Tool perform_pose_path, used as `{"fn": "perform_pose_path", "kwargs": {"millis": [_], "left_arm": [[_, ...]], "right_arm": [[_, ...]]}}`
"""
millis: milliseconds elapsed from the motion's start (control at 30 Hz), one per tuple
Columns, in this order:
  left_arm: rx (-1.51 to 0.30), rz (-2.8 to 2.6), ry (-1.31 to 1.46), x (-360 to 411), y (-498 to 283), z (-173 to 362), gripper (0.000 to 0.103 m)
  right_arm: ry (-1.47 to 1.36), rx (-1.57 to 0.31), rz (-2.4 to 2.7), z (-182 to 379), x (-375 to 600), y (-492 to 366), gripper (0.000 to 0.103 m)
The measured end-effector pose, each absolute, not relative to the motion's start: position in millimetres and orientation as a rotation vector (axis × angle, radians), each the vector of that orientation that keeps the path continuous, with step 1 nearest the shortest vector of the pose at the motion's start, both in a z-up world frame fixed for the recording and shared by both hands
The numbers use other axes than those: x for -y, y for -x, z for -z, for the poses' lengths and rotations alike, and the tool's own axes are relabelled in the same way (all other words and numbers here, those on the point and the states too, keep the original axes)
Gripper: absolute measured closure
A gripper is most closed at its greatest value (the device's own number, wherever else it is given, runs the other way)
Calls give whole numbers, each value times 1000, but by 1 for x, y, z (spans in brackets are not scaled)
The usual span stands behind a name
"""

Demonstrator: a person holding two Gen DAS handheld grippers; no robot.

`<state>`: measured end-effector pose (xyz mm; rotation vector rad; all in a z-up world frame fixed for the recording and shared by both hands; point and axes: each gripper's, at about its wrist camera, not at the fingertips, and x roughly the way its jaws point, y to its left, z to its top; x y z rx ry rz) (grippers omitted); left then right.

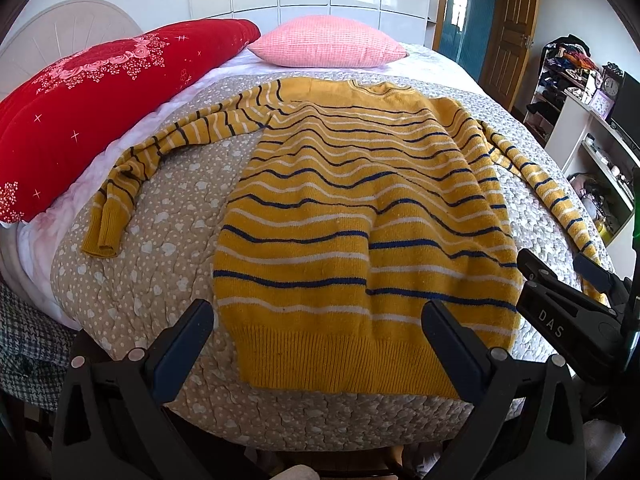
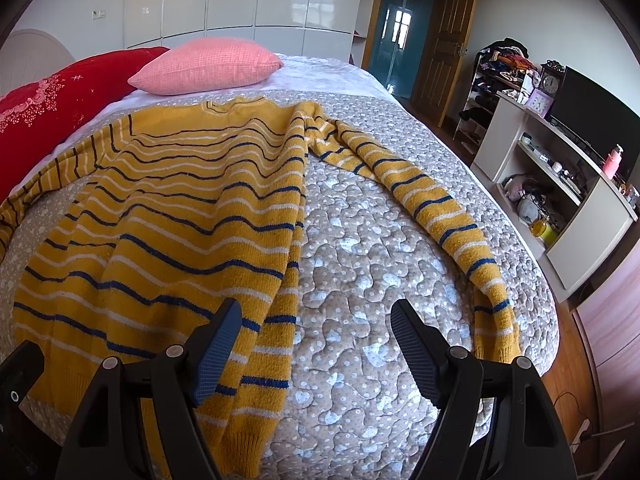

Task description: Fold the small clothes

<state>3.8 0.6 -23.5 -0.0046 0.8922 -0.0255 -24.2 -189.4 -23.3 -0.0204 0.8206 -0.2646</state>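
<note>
Across the quilted bedspread [image 2: 360,264] the yellow striped sweater [image 1: 352,208] lies flat with its hem toward me and its neck toward the pillows, both sleeves flung out to the sides. I read that spread as the starting layout for a fold: nothing is doubled over yet, though the body carries a few ridges. My left gripper [image 1: 318,338] hangs just above the ribbed hem, jaws wide apart and holding nothing, one finger off the sweater's left edge and the other over the hem. My right gripper [image 2: 316,344] is also spread wide and empty, straddling the sweater's right side seam and bare quilt. The right sleeve [image 2: 448,216] trails down toward the bed's near edge, well apart from the body, so I judge it needs bringing in first. Beyond the neck sit a pink pillow [image 1: 328,46] and a red pillow [image 1: 96,100], clear of the work.
</note>
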Motion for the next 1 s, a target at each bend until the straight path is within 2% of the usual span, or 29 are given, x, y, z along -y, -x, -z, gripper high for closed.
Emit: {"fn": "perform_pose_path", "kwargs": {"millis": [1000], "left_arm": [[-921,28,6,-2,-8,27,0]], "right_arm": [[19,-833,262,27,190,22,21]]}}
